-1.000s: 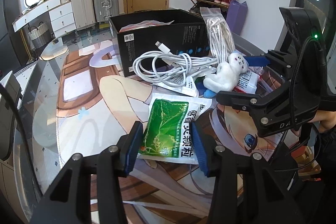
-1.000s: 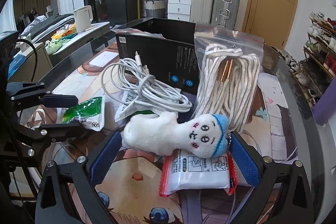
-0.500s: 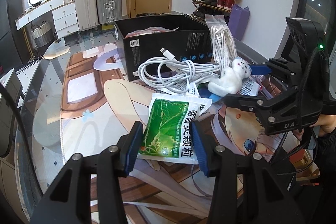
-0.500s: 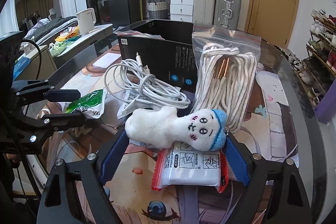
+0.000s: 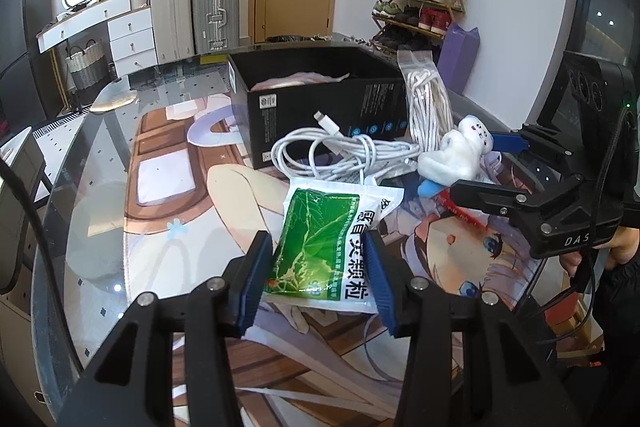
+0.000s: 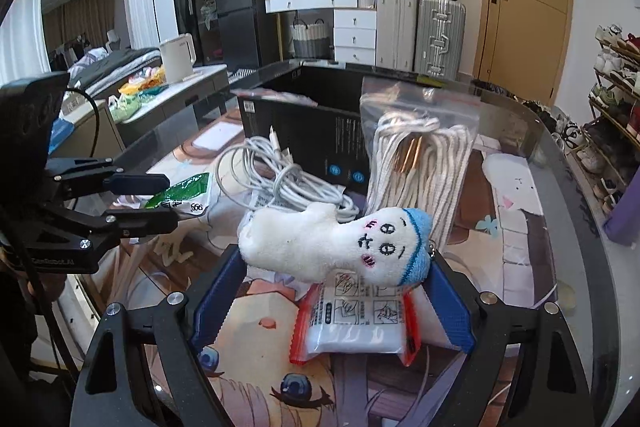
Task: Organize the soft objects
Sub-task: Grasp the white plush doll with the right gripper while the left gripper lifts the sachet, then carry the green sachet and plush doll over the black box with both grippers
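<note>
Left hand-held gripper clenched on green sachet, long axis pointing ahead toward black box. Right hand-held gripper grasping white plush toy, lying crosswise between the pads, head to the right, above the surface; box straight ahead, likely nearer this side

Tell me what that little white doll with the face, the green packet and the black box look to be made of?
The doll looks like fuzzy plush fabric, nubbly and matte, with a stitched face. The green packet seems to be glossy plastic film: it shines and crinkles at its sealed edges. The black box is probably matte printed cardboard, judging by its thin, straight walls and small printed labels.
</note>
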